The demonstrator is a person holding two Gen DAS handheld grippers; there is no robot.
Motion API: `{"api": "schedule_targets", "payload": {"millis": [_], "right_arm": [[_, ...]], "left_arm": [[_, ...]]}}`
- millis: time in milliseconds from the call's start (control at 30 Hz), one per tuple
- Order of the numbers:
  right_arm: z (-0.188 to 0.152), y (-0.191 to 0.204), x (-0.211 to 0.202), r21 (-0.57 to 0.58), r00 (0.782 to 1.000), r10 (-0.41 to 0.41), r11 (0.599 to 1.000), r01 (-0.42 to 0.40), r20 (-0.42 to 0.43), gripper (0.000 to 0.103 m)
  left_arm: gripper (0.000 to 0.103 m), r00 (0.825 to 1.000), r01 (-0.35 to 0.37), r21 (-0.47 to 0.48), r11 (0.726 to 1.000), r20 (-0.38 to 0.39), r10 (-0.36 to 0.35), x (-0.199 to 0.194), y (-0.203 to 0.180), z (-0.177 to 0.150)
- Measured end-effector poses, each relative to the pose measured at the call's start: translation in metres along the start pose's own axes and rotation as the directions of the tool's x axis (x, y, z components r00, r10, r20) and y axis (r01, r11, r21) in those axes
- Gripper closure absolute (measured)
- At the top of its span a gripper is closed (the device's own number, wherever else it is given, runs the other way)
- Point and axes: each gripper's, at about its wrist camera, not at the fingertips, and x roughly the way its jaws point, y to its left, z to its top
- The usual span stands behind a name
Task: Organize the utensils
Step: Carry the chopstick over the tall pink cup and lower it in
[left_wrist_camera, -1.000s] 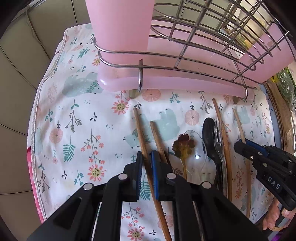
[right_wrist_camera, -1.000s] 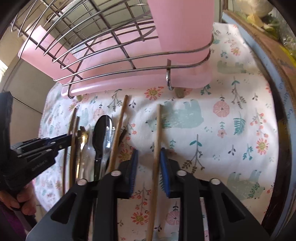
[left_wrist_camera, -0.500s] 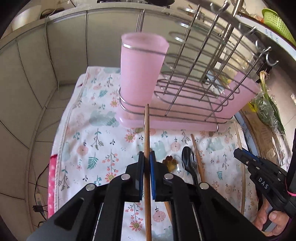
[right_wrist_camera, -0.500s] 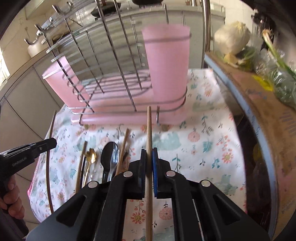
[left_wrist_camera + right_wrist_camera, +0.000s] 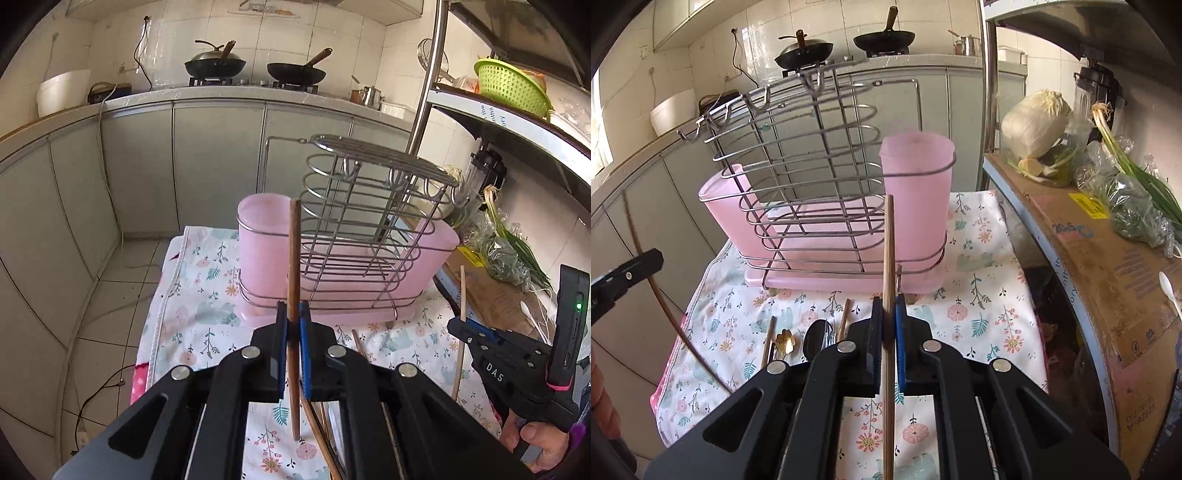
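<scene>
Left wrist view: the left gripper (image 5: 293, 321) has its blue-padded jaws pinched on a dark brown chopstick (image 5: 293, 258), which stands upright in front of the pink cup (image 5: 260, 251) at the left end of the wire rack (image 5: 369, 221). The log has these jaws just closing, with the stick between them. Right wrist view: the right gripper (image 5: 888, 317) has its jaws pressed on a paler wooden chopstick (image 5: 888, 240), also upright, its tip before the other pink cup (image 5: 916, 184) at the right end of the rack. So there are two pink cups, one at each end, joined by a pink drip tray (image 5: 849, 282) under the wire frame; the insides of the cups cannot be seen from here, and nothing pokes above either rim. The rack sits at the far side of a floral cloth (image 5: 990, 295). On the near part of the cloth lie the loose utensils: a dark spoon (image 5: 816, 334), a gold flower-shaped spoon (image 5: 785, 339), and two brown chopsticks (image 5: 844, 319), partly hidden behind the right gripper. Far back, two woks (image 5: 214, 66) sit on the stove, and a green basket (image 5: 511, 86) sits on the right shelf.
</scene>
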Motion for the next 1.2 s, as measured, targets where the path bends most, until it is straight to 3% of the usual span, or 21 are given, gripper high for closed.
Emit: {"api": "schedule_targets", "payload": {"millis": [533,767,967,1200], "right_arm": [[0.013,0.012,-0.022,-0.046,0.996,0.002,0.999,0.002,0.090,0.096],[0.039,0.005,-0.045,-0.038,0.987,0.053,0.998,-0.048,0.152,0.097],[0.082,-0.012,-0.087,-0.012,0.956,0.120,0.992,-0.122,0.269,0.097],[0.132,-0.026,-0.126,0.008,0.901,0.090,0.995,-0.103,0.425,0.097]], "left_arm": [[0.098,0.992,-0.011,-0.030,0.999,0.128,0.015,-0.047,0.005,0.022],[0.098,0.976,-0.016,-0.036,0.999,0.216,0.023,-0.071,0.012,0.046],[0.098,0.952,0.029,-0.068,0.997,0.306,-0.007,-0.096,0.024,0.080],[0.098,0.917,0.049,-0.099,0.994,0.400,-0.005,-0.112,0.037,0.121]]}}
